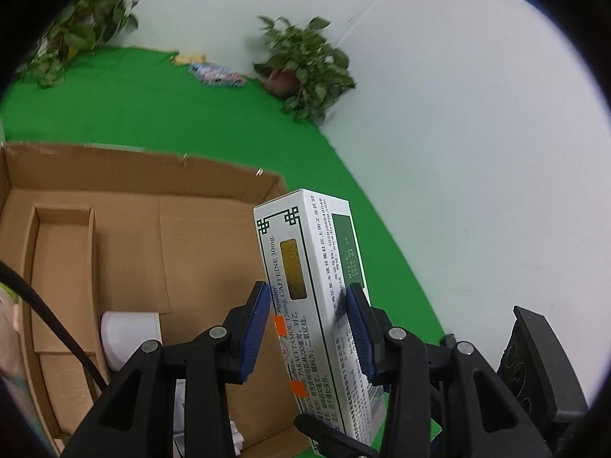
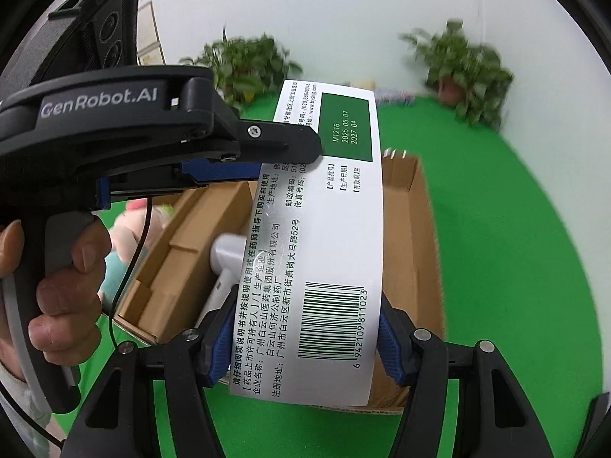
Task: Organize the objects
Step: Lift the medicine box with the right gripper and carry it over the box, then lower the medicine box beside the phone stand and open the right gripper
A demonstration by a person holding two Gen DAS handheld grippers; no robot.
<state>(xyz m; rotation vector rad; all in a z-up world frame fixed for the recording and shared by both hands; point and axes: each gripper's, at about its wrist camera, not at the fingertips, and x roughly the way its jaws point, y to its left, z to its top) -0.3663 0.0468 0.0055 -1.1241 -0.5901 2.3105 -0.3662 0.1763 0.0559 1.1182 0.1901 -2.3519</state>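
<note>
Only the right wrist view shows the medicine box's (image 2: 324, 236) barcode (image 2: 332, 324).

The left gripper (image 1: 307, 328) shows a white medicine box (image 1: 305, 267) standing upright between its blue pads (image 1: 254, 328); the right pad touches it, with a gap at the left. At nine o'clock lies an open cardboard box (image 1: 114, 229) holding a white object (image 1: 128, 334). At twelve o'clock a potted plant (image 1: 309, 68) stands on the green cloth (image 1: 172, 114).

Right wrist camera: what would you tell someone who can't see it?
A white medicine box is pinched between the right gripper, while the left gripper reaches its top end. Behind it sits an open cardboard box on green cloth.
</note>
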